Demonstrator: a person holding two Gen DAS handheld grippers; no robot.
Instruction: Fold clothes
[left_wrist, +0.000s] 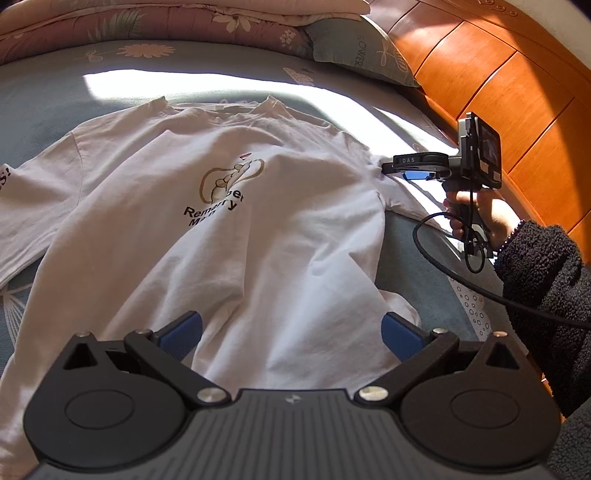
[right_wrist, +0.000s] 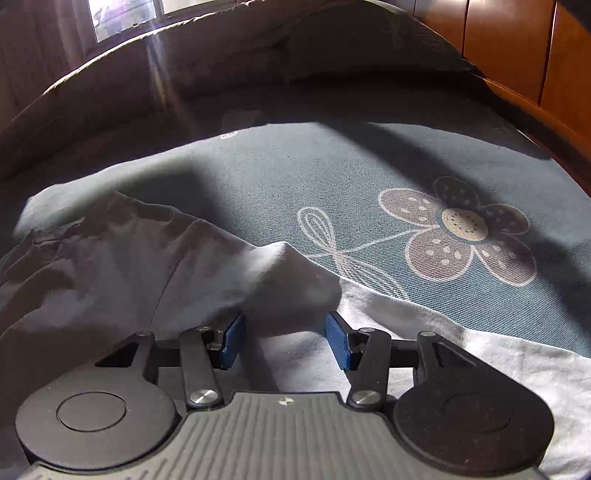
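A: Left gripper (left_wrist: 291, 332), blue-padded black tongs: jaws wide apart, hovering above the hem of the white printed cotton T-shirt (left_wrist: 207, 229).

B: Right gripper (right_wrist: 284, 339)?

A: Jaws apart, straddling a raised ridge of sleeve cloth; no pinch made. Shirt lies spread, print up, on the blue floral bedsheet (right_wrist: 369, 173).

B: Step?

A: Likely taking hold of the sleeve. Next: close firmly on that ridge.
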